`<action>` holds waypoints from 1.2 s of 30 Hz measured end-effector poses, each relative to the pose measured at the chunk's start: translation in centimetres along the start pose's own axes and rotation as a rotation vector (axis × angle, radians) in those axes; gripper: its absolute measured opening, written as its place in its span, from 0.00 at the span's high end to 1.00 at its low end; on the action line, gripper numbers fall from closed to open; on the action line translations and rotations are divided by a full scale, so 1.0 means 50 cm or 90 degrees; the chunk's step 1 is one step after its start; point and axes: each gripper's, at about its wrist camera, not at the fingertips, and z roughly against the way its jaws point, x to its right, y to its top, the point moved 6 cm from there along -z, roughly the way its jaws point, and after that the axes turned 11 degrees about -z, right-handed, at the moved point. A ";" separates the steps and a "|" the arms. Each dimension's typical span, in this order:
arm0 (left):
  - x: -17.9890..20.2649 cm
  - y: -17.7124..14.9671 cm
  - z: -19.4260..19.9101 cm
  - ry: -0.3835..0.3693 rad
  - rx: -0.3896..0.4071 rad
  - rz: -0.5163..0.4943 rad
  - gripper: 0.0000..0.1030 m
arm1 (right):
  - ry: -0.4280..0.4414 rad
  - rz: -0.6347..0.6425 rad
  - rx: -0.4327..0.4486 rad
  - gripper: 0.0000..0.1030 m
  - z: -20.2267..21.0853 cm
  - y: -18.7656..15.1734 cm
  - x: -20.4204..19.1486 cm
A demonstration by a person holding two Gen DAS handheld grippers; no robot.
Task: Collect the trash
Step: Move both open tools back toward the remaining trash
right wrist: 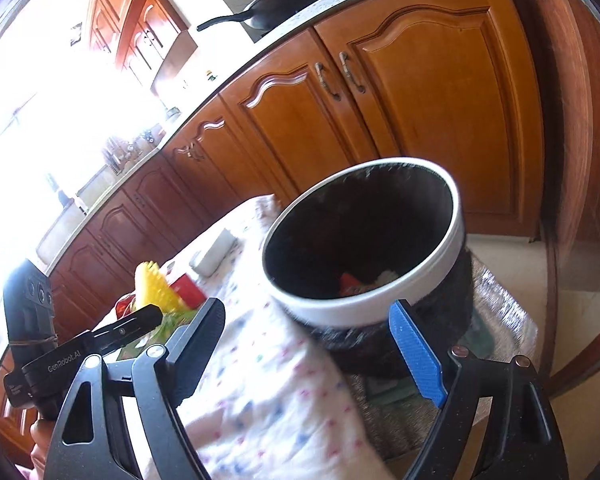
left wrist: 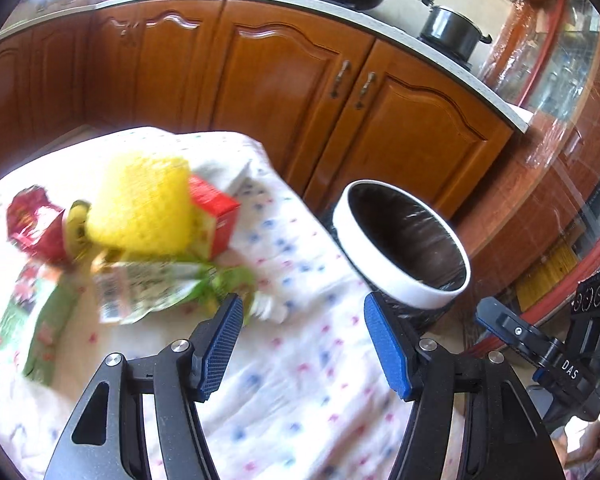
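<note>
White-rimmed trash bin (right wrist: 364, 308) beside cloth-covered counter (left wrist: 300, 380); wrappers (left wrist: 140, 292) heaped there. Left hand-held gripper (left wrist: 304, 348) and right hand-held gripper (right wrist: 312, 352) both spread wide, empty.

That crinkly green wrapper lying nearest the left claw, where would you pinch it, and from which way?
Probably at the green wrapper's crumpled right end, which bunches up off the cloth just ahead of the open left gripper. Coming down from above and in front seems best: the rest lies flat, with little for the fingers to catch.
</note>
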 end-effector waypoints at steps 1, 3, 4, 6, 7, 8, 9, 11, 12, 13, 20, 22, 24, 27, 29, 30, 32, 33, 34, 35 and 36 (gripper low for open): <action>-0.010 -0.006 0.014 0.004 0.001 0.005 0.40 | 0.004 -0.001 -0.003 0.17 0.000 -0.009 -0.005; -0.032 -0.022 0.041 0.018 0.003 0.012 0.40 | 0.012 -0.003 -0.010 0.17 -0.001 -0.028 -0.017; -0.042 -0.030 0.053 0.024 0.004 0.016 0.40 | 0.015 -0.002 -0.014 0.17 -0.002 -0.037 -0.023; -0.061 -0.047 0.080 0.032 0.007 0.025 0.40 | 0.020 0.004 -0.022 0.17 -0.004 -0.055 -0.038; -0.068 -0.054 0.092 0.036 0.006 0.028 0.40 | 0.023 0.007 -0.026 0.17 -0.004 -0.063 -0.045; -0.076 -0.063 0.103 0.042 0.005 0.033 0.40 | 0.026 0.011 -0.030 0.17 -0.005 -0.072 -0.052; -0.085 -0.066 0.108 0.047 0.003 0.038 0.40 | 0.030 0.016 -0.035 0.17 -0.007 -0.078 -0.062; -0.097 -0.081 0.125 0.054 0.001 0.048 0.40 | 0.037 0.024 -0.044 0.17 -0.008 -0.094 -0.079; -0.108 -0.081 0.130 0.055 0.000 0.052 0.40 | 0.040 0.028 -0.047 0.17 -0.011 -0.101 -0.089; -0.114 -0.087 0.138 0.059 0.000 0.056 0.40 | 0.043 0.034 -0.051 0.17 -0.013 -0.109 -0.098; -0.144 -0.106 0.181 0.078 0.007 0.065 0.40 | 0.061 0.066 -0.073 0.17 -0.031 -0.150 -0.151; -0.155 -0.109 0.190 0.084 0.007 0.067 0.40 | 0.065 0.078 -0.079 0.17 -0.036 -0.159 -0.164; -0.167 -0.114 0.201 0.090 0.007 0.072 0.40 | 0.070 0.088 -0.087 0.17 -0.046 -0.166 -0.181; -0.187 -0.119 0.214 0.100 0.008 0.080 0.40 | 0.076 0.105 -0.096 0.17 -0.059 -0.172 -0.202; -0.198 -0.118 0.222 0.105 0.009 0.083 0.39 | 0.082 0.115 -0.101 0.17 -0.066 -0.175 -0.219; -0.202 -0.117 0.223 0.107 0.009 0.082 0.39 | 0.085 0.121 -0.103 0.17 -0.069 -0.175 -0.227; -0.213 -0.114 0.228 0.115 0.010 0.082 0.37 | 0.091 0.132 -0.106 0.17 -0.075 -0.176 -0.242; -0.219 -0.111 0.230 0.120 0.012 0.081 0.36 | 0.093 0.136 -0.108 0.17 -0.080 -0.175 -0.251; -0.223 -0.108 0.231 0.119 0.013 0.077 0.33 | 0.096 0.140 -0.109 0.17 -0.085 -0.175 -0.259; -0.229 -0.105 0.231 0.125 0.013 0.075 0.31 | 0.099 0.143 -0.110 0.17 -0.090 -0.174 -0.266; -0.234 -0.101 0.231 0.132 0.013 0.072 0.31 | 0.102 0.148 -0.111 0.17 -0.096 -0.171 -0.276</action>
